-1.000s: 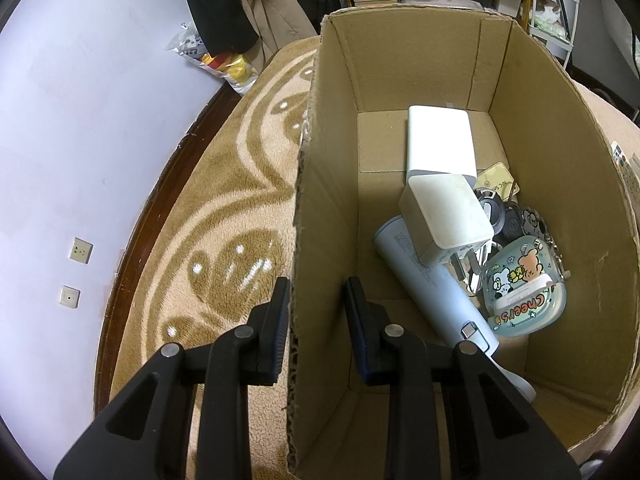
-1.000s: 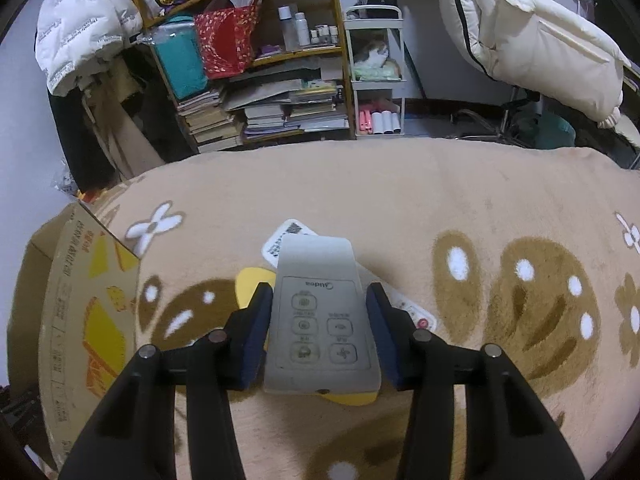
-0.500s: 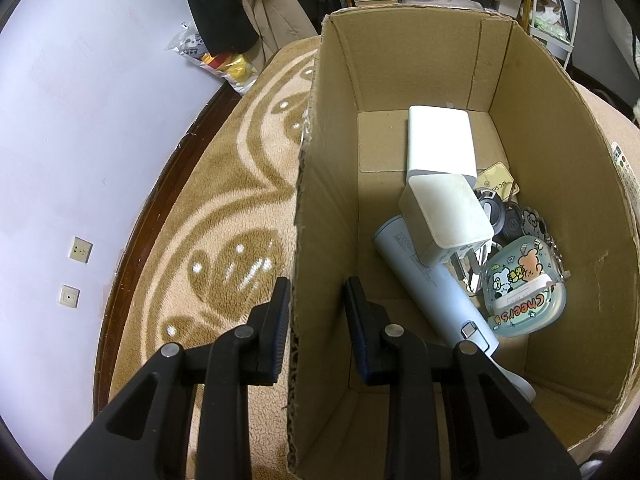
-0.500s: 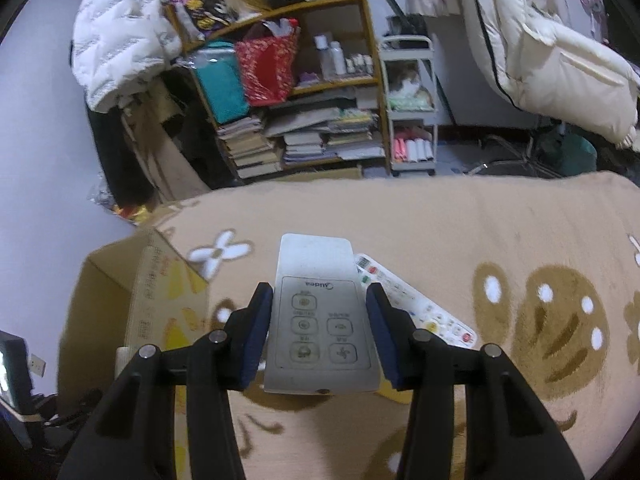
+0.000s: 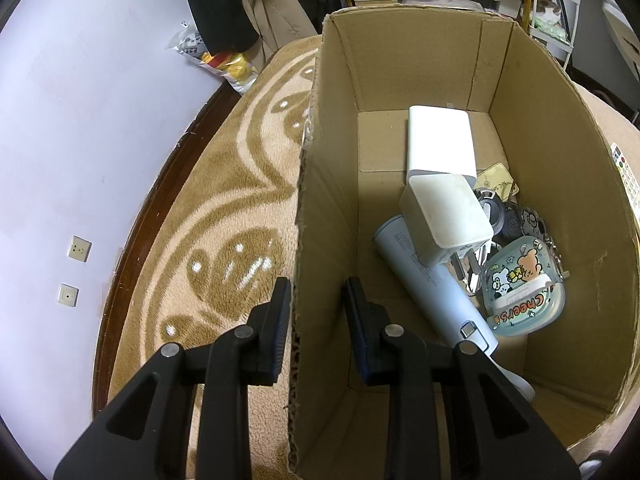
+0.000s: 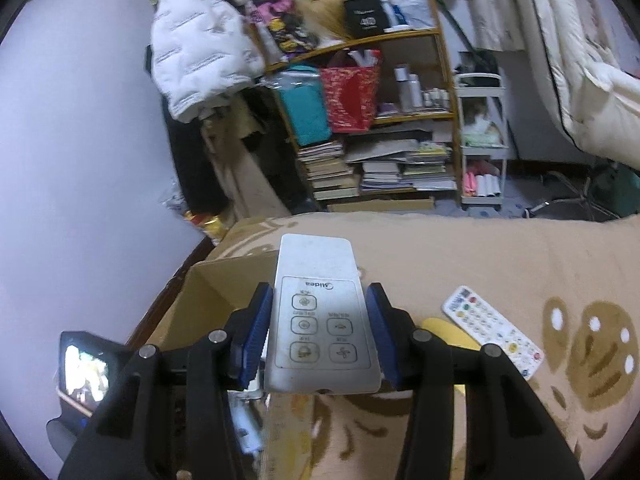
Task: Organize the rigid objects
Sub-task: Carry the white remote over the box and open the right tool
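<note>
My right gripper (image 6: 320, 320) is shut on a grey-white Midea remote (image 6: 320, 280), held in the air over the near corner of an open cardboard box (image 6: 208, 300). The left gripper (image 5: 318, 308) straddles the left wall of the box (image 5: 308, 200), one finger outside and one inside, with a gap to the inner finger. Inside the box lie a white box (image 5: 440, 140), a white plug adapter (image 5: 444, 212), a pale blue bottle (image 5: 432, 288), a cartoon "Cheers" case (image 5: 524, 292) and keys (image 5: 500, 216).
A white remote with coloured buttons (image 6: 492, 328) lies on the tan patterned blanket (image 6: 520, 256), beside a yellow item (image 6: 444, 332). A lilac wall (image 5: 80, 140) is to the left. Behind stand a crowded bookshelf (image 6: 380, 160) and a small white cart (image 6: 480, 140).
The right gripper has lifted the Midea remote off the blanket and carried it left, over the box. The left gripper has not moved.
</note>
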Tool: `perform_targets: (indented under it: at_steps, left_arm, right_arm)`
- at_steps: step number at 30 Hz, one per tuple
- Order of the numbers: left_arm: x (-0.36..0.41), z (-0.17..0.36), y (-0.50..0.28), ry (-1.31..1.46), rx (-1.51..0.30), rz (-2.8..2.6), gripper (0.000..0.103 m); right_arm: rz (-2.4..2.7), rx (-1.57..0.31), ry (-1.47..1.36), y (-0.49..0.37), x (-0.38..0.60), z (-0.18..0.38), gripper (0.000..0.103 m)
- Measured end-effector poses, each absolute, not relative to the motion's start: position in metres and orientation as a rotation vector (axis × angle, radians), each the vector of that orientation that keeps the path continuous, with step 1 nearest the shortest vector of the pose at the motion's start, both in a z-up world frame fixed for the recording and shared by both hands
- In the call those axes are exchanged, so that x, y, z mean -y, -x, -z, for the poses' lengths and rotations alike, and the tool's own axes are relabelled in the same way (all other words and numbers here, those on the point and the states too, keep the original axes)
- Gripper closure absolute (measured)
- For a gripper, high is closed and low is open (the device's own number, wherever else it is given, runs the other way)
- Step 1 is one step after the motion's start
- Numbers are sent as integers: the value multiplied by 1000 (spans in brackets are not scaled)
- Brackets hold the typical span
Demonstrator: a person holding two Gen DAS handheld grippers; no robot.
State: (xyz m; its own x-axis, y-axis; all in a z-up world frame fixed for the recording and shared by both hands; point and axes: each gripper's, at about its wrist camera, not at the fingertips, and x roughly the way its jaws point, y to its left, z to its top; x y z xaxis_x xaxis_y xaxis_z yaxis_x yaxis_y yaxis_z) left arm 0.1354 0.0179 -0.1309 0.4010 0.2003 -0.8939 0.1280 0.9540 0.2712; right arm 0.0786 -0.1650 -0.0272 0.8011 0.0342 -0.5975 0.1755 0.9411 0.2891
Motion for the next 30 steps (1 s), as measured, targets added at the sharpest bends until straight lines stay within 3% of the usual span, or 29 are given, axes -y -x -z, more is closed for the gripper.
perform_targets:
  at_steps: [20, 21, 22, 30]
  left_arm:
    - [-20, 132, -136, -306, -1167, -43, 76]
    - [-20, 132, -136, -304, -1167, -42, 75]
    - [-20, 131, -136, -299, -1167, -38, 76]
    - [-20, 131, -136, -307, -1168, -42, 75]
  right_arm:
    - [-67, -730, -225, -89, 102, 45, 53]
    - [-74, -731, -225, -89, 101, 46, 82]
    - [-85, -733, -227, -89, 101, 46, 92]
    - [-63, -749, -233, -87, 108, 49, 91]
